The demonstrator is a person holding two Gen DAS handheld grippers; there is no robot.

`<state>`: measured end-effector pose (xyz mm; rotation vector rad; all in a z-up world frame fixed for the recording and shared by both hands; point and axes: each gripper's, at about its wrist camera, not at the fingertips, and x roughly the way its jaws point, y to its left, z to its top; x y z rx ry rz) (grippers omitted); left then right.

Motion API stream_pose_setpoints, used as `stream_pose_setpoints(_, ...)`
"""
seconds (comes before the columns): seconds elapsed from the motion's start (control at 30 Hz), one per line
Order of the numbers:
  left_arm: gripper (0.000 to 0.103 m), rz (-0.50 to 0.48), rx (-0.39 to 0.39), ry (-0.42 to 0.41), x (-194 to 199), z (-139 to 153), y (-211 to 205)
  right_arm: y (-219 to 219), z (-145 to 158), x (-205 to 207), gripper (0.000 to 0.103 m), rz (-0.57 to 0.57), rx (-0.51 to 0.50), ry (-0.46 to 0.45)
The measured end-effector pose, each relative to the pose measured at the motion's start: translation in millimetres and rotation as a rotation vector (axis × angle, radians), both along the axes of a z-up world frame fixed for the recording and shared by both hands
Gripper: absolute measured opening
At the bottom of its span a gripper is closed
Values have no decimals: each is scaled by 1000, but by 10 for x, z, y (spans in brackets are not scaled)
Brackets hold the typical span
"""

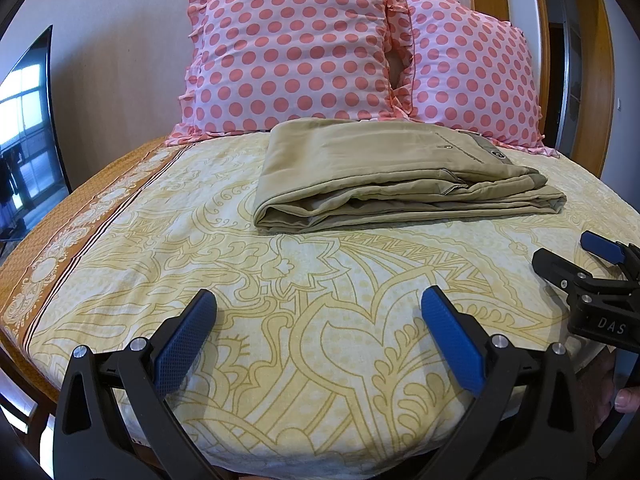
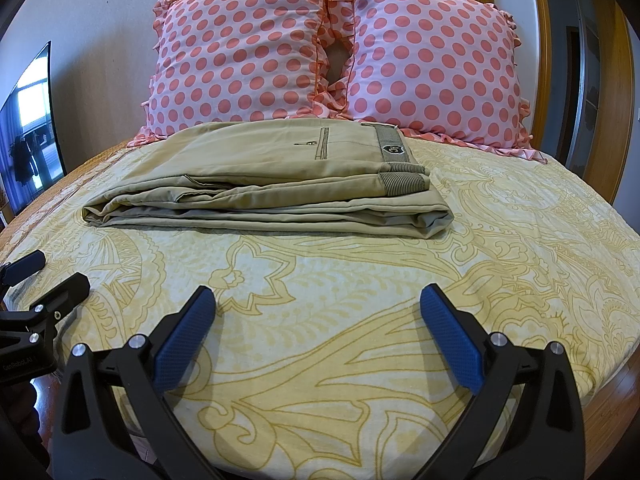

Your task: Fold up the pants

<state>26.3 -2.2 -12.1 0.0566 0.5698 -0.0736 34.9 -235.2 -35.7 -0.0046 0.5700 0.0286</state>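
Left gripper point(image 1: 318, 336): blue pads held apart, nothing gripped.
Right gripper point(image 2: 318, 336): likewise apart, nothing gripped.
Khaki cotton pants point(image 2: 264, 184): judged fully folded; stack best left undisturbed.

Patterned bed point(image 1: 320, 280), polka-dot pillows point(image 1: 296, 56)

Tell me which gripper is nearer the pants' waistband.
Right, judging by position. The waistband sits at the pants' right end; the right gripper faces that end, the left gripper faces the folded end.

Left tongs point(image 1: 319, 304) and right tongs point(image 2: 318, 304) side by side, jaws spread wide; seemingly level
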Motion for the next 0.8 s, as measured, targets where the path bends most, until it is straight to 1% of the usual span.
stream_pose_setpoints(0.8,102,10,-1,0,-10,19,-63,10,-13,1,101,-1,-1,-4)
